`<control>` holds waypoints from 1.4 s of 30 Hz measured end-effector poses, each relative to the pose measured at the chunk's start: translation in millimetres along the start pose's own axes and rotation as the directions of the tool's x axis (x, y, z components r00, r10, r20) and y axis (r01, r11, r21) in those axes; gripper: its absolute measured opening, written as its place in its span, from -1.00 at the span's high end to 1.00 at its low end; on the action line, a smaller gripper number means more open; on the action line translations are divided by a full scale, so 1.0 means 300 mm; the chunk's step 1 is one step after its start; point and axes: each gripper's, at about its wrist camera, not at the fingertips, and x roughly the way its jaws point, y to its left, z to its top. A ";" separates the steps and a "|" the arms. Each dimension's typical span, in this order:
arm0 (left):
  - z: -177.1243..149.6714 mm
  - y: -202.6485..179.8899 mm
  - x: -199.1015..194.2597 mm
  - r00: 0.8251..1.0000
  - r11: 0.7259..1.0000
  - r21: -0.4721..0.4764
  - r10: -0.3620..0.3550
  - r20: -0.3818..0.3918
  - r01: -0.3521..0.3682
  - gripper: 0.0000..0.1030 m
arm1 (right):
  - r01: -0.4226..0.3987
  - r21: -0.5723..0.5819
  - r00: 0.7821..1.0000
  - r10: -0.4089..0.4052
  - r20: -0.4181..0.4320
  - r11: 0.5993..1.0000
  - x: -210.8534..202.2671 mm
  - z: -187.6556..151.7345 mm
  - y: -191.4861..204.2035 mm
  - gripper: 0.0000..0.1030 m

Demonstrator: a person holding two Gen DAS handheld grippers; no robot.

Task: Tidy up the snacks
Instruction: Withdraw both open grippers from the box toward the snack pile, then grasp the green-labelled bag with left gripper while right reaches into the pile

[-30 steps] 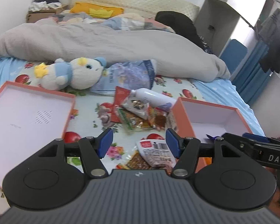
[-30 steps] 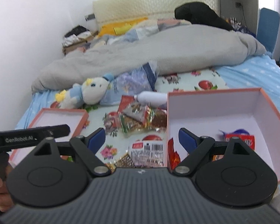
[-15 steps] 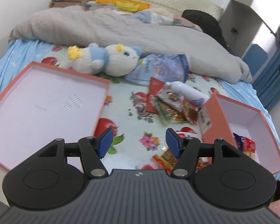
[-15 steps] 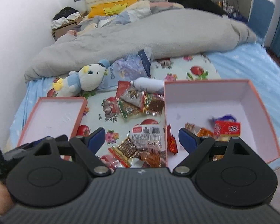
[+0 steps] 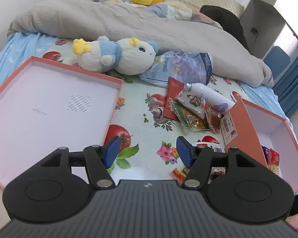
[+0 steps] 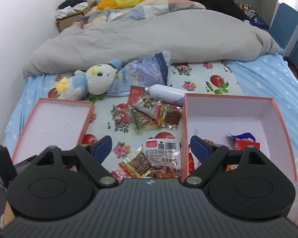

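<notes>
An orange box with a white inside stands on the bed at the right and holds several snack packets; it also shows in the left wrist view. Its lid lies open side up at the left. Loose snack packets lie between them by a white bottle, and more packets lie nearer. My left gripper is open and empty above the sheet. My right gripper is open and empty above the near packets.
A blue-and-white plush toy and a pale blue bag lie behind the snacks. A grey quilt is heaped across the bed beyond them. A blue chair stands at the far right.
Both grippers have risen and pulled back, so more of the bed shows. The left gripper swung left toward the lid. Both stayed open and empty.
</notes>
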 end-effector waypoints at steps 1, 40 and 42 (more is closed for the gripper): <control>0.007 -0.005 0.016 1.000 1.000 0.001 -0.002 -0.005 0.002 -0.31 | 0.004 0.012 1.000 -0.004 -0.004 1.000 0.016 0.010 -0.012 -0.69; 0.275 -0.160 0.822 0.955 0.975 0.024 -0.210 -0.211 0.220 -0.13 | -0.203 -0.034 0.970 0.197 -0.140 0.979 0.650 0.237 -0.077 -0.69; 0.269 -0.161 0.836 0.949 0.970 0.016 -0.233 -0.213 0.242 -0.07 | -0.203 -0.037 0.966 0.194 -0.172 0.978 0.706 0.259 -0.086 -0.69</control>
